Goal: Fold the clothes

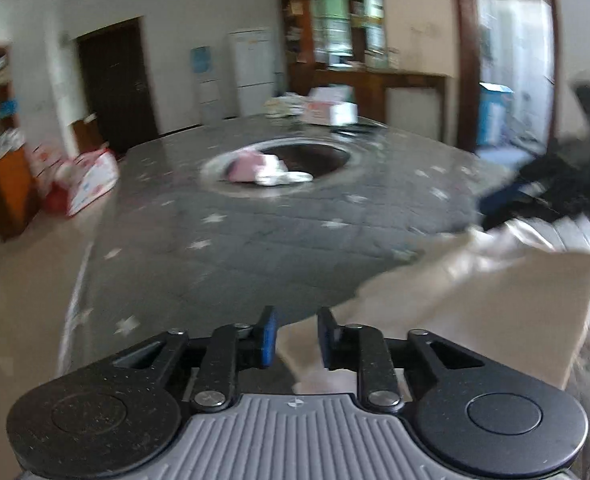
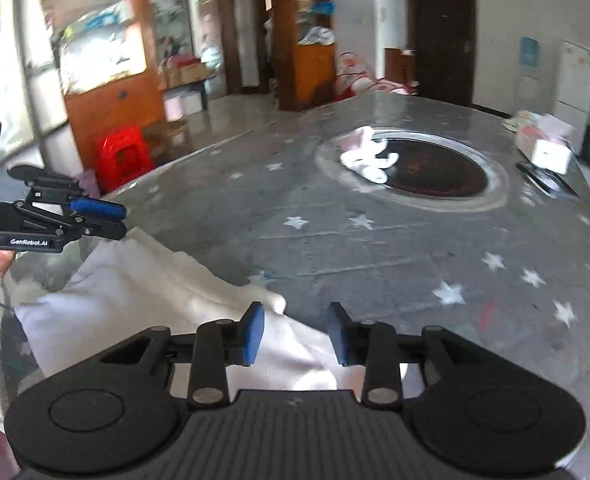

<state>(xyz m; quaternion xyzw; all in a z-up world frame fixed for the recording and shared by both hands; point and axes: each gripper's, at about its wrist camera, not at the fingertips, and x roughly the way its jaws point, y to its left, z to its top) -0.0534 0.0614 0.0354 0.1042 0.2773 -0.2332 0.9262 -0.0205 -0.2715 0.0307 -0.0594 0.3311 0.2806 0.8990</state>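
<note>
A pale cream garment (image 2: 147,292) lies rumpled at the near edge of a big round table (image 2: 375,240), which is covered in a grey quilted cloth dotted with white stars.

The left gripper (image 1: 297,338) hovers low over the near corner of that garment. Its blue-padded jaws stand a little apart, and a strip of the cream cloth (image 1: 475,280) shows through the gap below them, but I cannot tell whether the pads touch it; they do not look closed on anything. From the other side, the left gripper (image 2: 107,220) sits just above the far left corner of the fabric, its fingers close together there.

The right gripper (image 2: 297,332) is held over the garment's right edge with its jaws wide apart and nothing between them; the left pad is above the cloth, the right pad above bare tablecloth.

Well away, in the table's centre, a dark round recess (image 2: 435,168) holds a small pink and white bundle (image 2: 369,156) on its rim. A white box (image 2: 547,148) sits near the far edge, and a red plastic stool (image 2: 123,156) stands on the floor beyond.
</note>
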